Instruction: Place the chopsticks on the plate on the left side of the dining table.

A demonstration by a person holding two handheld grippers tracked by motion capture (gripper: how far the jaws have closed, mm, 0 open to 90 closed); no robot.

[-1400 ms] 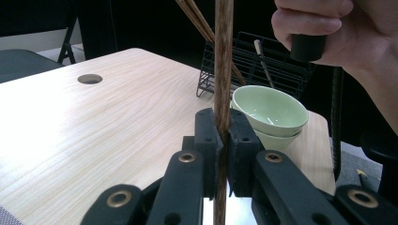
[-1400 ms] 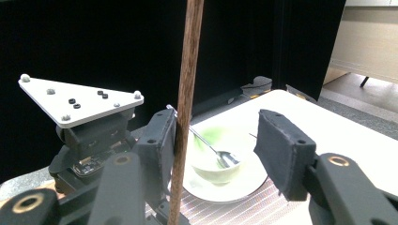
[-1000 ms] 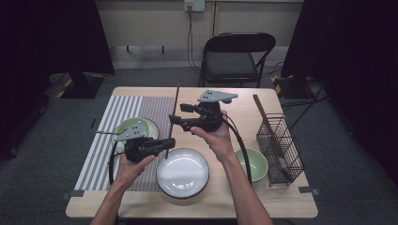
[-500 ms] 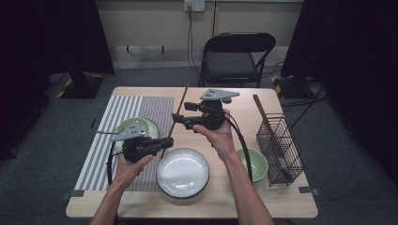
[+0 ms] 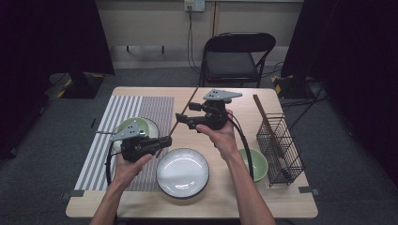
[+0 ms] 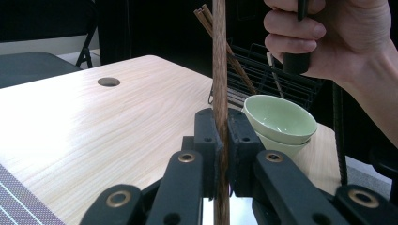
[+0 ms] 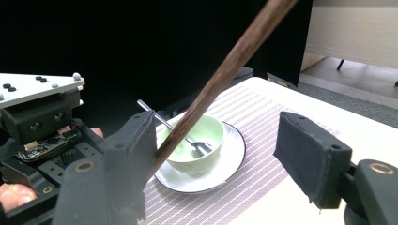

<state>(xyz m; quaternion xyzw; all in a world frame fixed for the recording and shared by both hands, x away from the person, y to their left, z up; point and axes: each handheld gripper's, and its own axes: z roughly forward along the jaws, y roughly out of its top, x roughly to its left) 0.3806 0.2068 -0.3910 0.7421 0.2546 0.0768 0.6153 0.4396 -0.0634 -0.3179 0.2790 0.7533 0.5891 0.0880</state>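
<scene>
- We are working over the table (image 5: 141, 206), where the striped mat (image 5: 119, 110) is covering the left half and the wire rack (image 5: 281, 150) is standing near the right edge.
- The white plate (image 5: 183, 172) is lying at the middle of the near edge; a pale green bowl (image 5: 256, 164) is sitting between it and the rack.
- We are holding the chopstick (image 5: 180, 116) above the table's middle, slanting up from the left gripper (image 5: 164, 140) toward the far edge.
- In the left gripper view that gripper's jaws are pressed together on the chopstick (image 6: 219, 70), pinching it near its lower end.
- The right gripper (image 5: 180, 117) is standing with its jaws spread; they have just been opening, and the chopstick (image 7: 225, 75) is passing between them, lying against one pad while the other is well clear.
- We are judging the stick to be light, stiff, smooth and round, so it will likely be prone to rolling or pivoting in a single pinch.
- We are recommending a firm grip across the shaft, well in from the tip, with the pads square to it.
</scene>
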